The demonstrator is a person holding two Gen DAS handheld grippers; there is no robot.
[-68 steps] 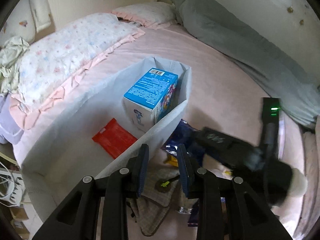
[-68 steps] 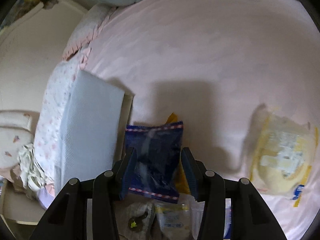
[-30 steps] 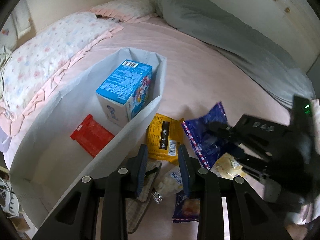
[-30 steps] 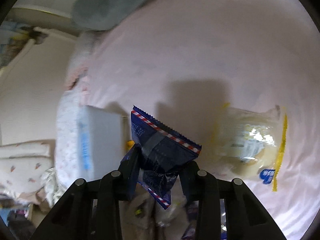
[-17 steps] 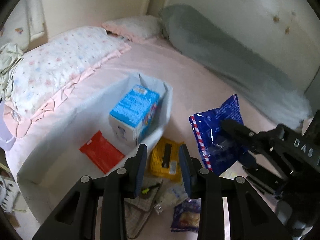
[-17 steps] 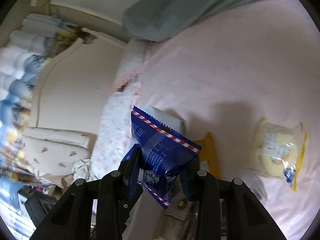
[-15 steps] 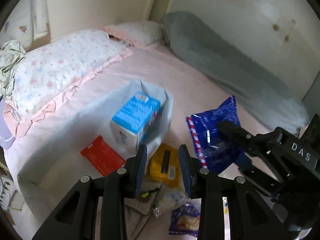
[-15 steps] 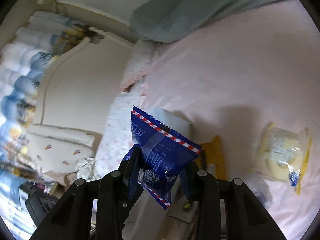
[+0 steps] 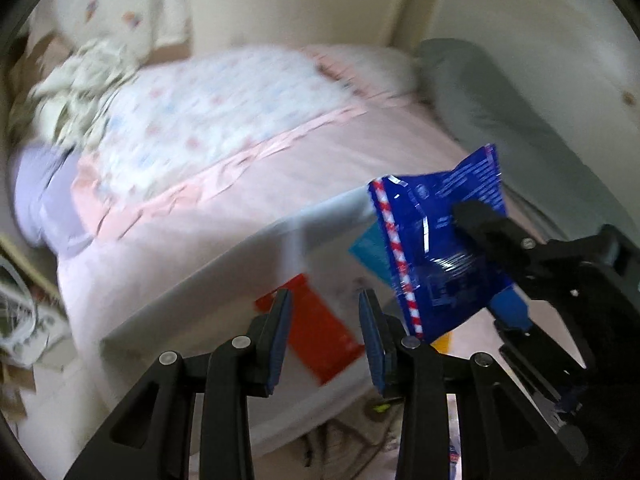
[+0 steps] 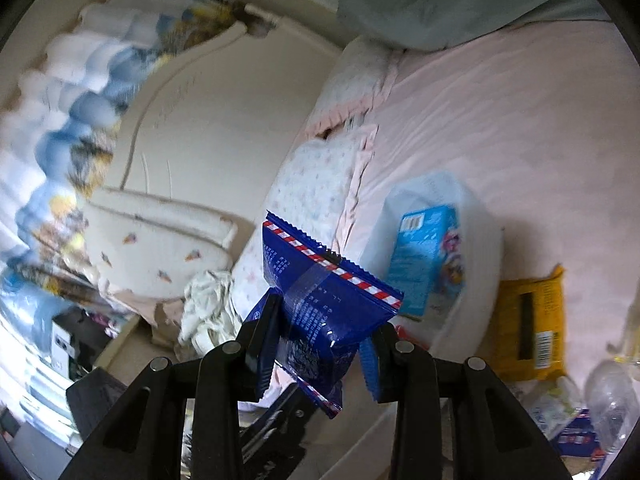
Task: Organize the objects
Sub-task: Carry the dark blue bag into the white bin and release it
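Observation:
My right gripper (image 10: 320, 344) is shut on a dark blue snack bag (image 10: 320, 300) with a red-and-white striped edge and holds it in the air above the white fabric bin (image 10: 486, 248). The left wrist view shows the same bag (image 9: 436, 256) over the bin's rim (image 9: 320, 208). Inside the bin lie a light blue box (image 10: 426, 256) and a flat red packet (image 9: 320, 328). My left gripper (image 9: 324, 340) is open and empty, just in front of the bin's near side.
A yellow snack packet (image 10: 530, 324) lies on the pink bed sheet beside the bin. More wrapped snacks and a clear packet (image 10: 608, 392) lie at the lower right. A floral pillow (image 9: 208, 112) and a grey duvet (image 9: 520, 112) lie beyond.
My right gripper has lifted the blue bag off the bed and carried it left, over the bin. My left gripper has swung left and is blurred with motion.

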